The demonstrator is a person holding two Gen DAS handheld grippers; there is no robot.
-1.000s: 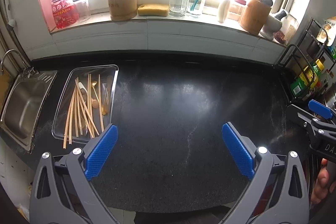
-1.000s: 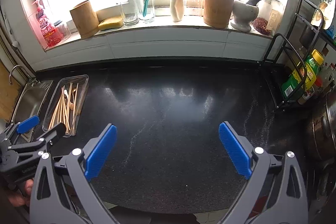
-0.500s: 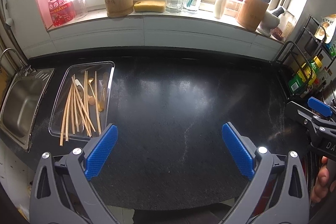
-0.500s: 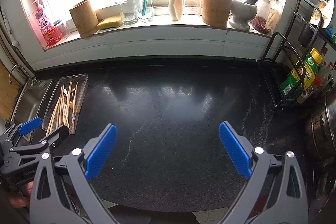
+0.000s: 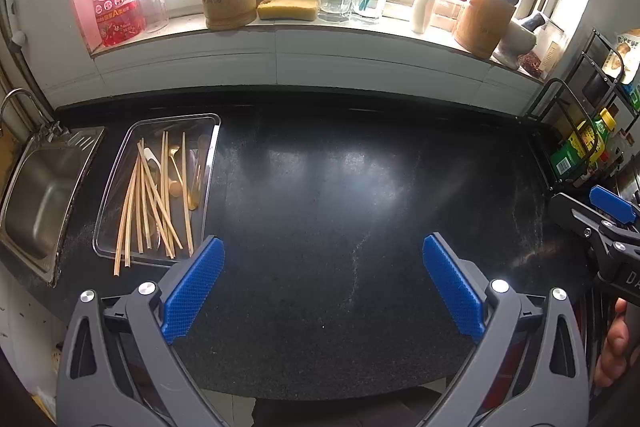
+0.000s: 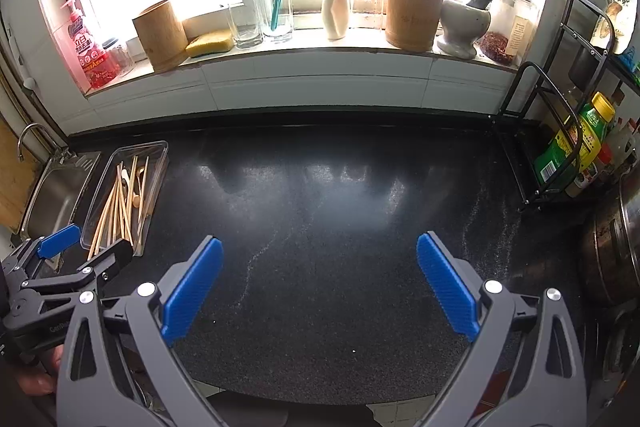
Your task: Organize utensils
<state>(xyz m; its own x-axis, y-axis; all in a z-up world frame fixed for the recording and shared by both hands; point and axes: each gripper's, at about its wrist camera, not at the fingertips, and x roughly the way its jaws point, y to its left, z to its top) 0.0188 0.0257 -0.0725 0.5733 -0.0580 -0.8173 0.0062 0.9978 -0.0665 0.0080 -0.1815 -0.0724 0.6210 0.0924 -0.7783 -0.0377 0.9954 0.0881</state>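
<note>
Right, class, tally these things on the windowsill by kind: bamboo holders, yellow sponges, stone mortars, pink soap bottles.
bamboo holders: 2
yellow sponge: 1
stone mortar: 1
pink soap bottle: 1
Total: 5

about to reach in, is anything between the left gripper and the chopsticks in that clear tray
Nothing visible. The left gripper hangs open over bare black counter; the clear tray of chopsticks lies ahead to its left by the sink, uncovered, with open counter between.
</note>
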